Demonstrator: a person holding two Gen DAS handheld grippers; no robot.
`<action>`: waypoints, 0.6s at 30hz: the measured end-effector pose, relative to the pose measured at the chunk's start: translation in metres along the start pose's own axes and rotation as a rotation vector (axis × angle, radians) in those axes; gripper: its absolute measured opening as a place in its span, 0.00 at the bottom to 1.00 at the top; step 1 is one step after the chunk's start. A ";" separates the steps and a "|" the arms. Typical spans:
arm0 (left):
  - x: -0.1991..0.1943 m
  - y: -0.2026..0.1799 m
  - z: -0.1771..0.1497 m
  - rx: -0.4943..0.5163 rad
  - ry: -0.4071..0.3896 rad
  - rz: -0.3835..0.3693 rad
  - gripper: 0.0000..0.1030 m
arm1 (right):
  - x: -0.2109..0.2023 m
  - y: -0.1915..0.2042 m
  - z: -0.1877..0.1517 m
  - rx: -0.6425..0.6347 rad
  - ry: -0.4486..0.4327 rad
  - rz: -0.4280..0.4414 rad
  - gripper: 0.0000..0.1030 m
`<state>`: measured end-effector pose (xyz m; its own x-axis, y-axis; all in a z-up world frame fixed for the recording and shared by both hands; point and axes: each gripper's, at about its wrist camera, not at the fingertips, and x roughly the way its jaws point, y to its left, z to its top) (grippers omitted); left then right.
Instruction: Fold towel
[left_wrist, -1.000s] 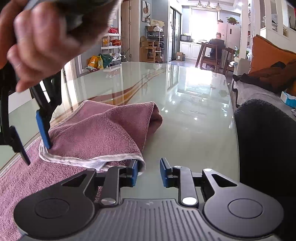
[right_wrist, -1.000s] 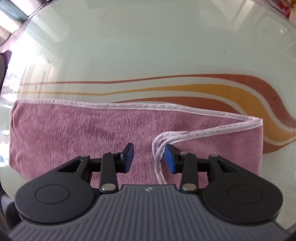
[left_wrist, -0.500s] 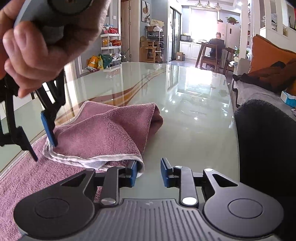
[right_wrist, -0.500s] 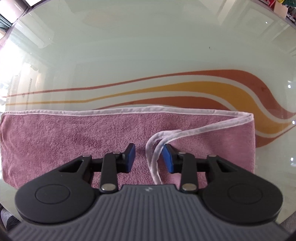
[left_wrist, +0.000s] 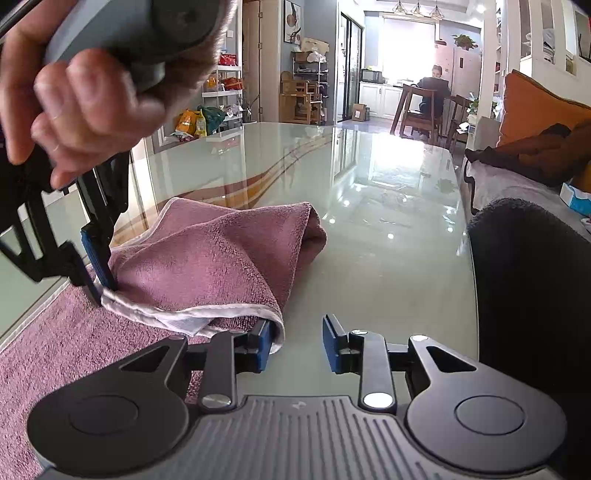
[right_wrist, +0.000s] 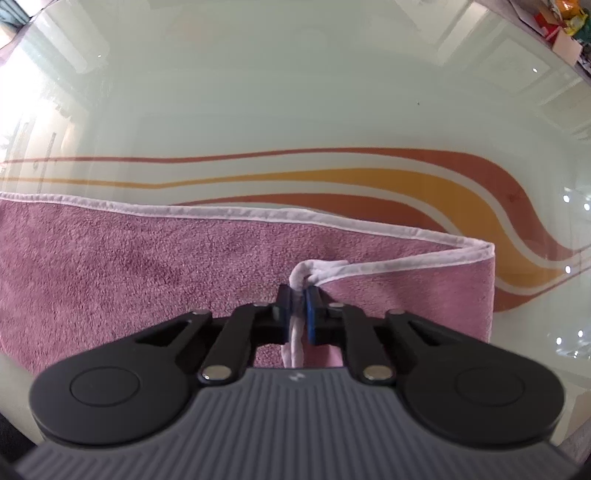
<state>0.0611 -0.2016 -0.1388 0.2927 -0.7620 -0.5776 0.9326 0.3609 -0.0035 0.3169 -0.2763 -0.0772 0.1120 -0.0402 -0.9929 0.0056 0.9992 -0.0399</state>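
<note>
Two hand-held grippers work on one mauve towel (left_wrist: 207, 258) that lies on the glossy glass counter (left_wrist: 388, 229). The towel has a pale hem and is partly doubled over: a folded flap rises in a soft hump above the flat layer beneath it, near the counter's near edge.

In the right wrist view, the right hand-held gripper (right_wrist: 298, 314) points straight down at the towel (right_wrist: 129, 273). Its jaws have just been closing, and the blue pads (right_wrist: 312, 314) now pinch a bunched piece of the white hem between them, at the corner of the upper layer. The left wrist view shows the same grip from the side: the right hand-held gripper (left_wrist: 101, 277) comes down from the upper left, held by a person's hand (left_wrist: 85, 103), with its tips clamped on the flap's hem corner.

The left hand-held gripper (left_wrist: 297, 343) sits low over the counter, tilted downward, with its jaws partly apart. Its left pad (left_wrist: 264, 347) touches the other hemmed corner of the flap from the outside, while bare glass shows in the gap between the pads; nothing is gripped.

Orange and rust stripes (right_wrist: 406, 184) curve across the counter (right_wrist: 295, 92) beyond the towel's far hem.
</note>
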 end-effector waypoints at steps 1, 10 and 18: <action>0.000 0.001 0.000 -0.002 -0.003 -0.001 0.32 | -0.003 -0.002 0.000 0.000 -0.007 0.015 0.07; -0.005 -0.006 -0.004 0.053 -0.027 0.017 0.35 | -0.020 -0.021 -0.009 0.017 -0.067 0.113 0.07; -0.005 -0.007 0.000 0.051 -0.036 0.000 0.39 | -0.033 -0.024 -0.024 0.009 -0.081 0.165 0.07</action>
<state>0.0529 -0.2000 -0.1362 0.2995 -0.7808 -0.5483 0.9417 0.3341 0.0386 0.2895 -0.2985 -0.0460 0.1920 0.1241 -0.9735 -0.0104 0.9922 0.1244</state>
